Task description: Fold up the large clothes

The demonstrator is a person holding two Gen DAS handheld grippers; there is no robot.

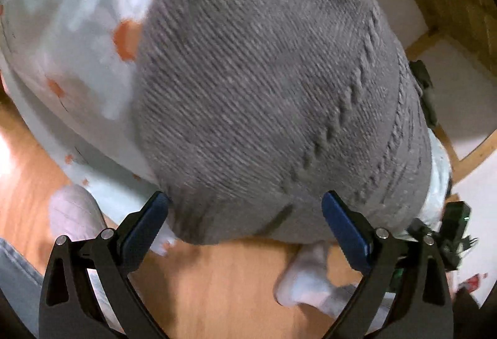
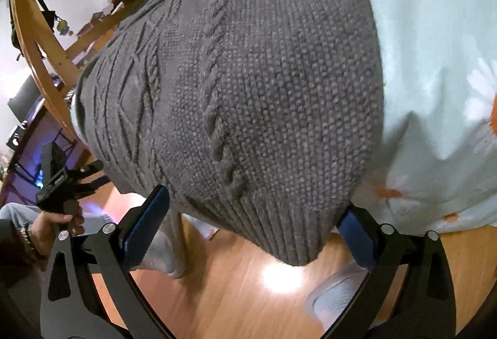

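Left tool [image 1: 245, 205]: my jaws stand wide, the sweater's hem between them, pads not pressing.
Right tool [image 2: 253, 211]: wide too, astride the hem corner, gripping nothing.
Sweater [image 1: 264, 90]: grey knit, draped over the daisy-print bed [image 2: 435, 75] edge above the wood floor [image 2: 233, 292].

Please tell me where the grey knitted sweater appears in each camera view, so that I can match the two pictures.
Left wrist view: grey sweater fills the centre, hem between the open tool's fingers.
Right wrist view: grey sweater fills the centre, hem hanging over the floor.
Shared landmark: the daisy-print sheet beneath it.
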